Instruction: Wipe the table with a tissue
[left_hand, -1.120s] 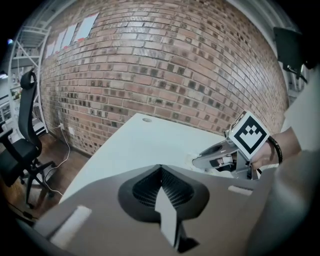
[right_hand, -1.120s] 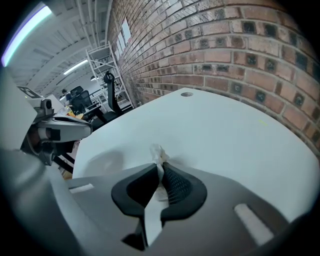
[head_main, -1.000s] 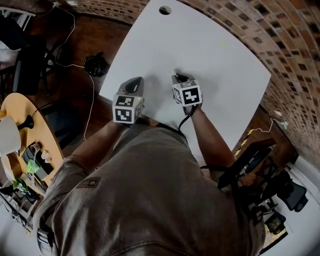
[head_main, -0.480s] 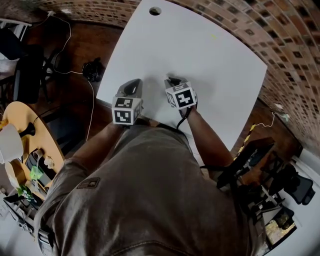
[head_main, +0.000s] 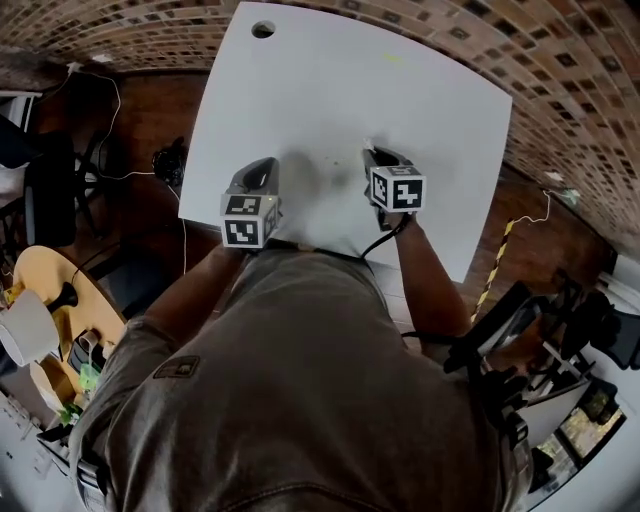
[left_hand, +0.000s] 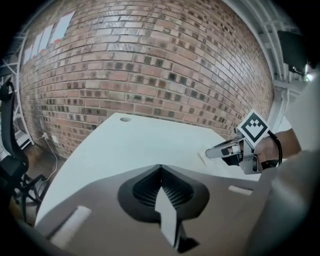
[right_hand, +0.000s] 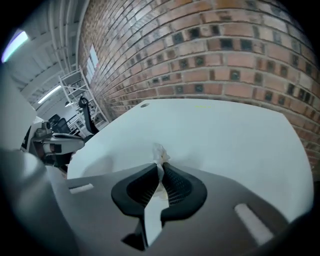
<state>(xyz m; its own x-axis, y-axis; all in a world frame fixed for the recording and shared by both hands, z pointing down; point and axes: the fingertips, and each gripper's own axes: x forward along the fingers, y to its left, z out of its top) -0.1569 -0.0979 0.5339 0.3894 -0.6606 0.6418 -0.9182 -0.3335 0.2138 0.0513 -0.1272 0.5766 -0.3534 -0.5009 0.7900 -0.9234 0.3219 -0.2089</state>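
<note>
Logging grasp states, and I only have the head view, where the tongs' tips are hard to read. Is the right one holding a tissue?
Observer: Yes, the right gripper view shows the right tongs shut on a white tissue that pokes past their tips.
Reviewer: And the other side?
Observer: The left gripper view shows the left tongs shut, nothing between them.
Reviewer: Is the tissue down on the surface?
Observer: From the left gripper view it seems to touch the table under the right tips.
</note>
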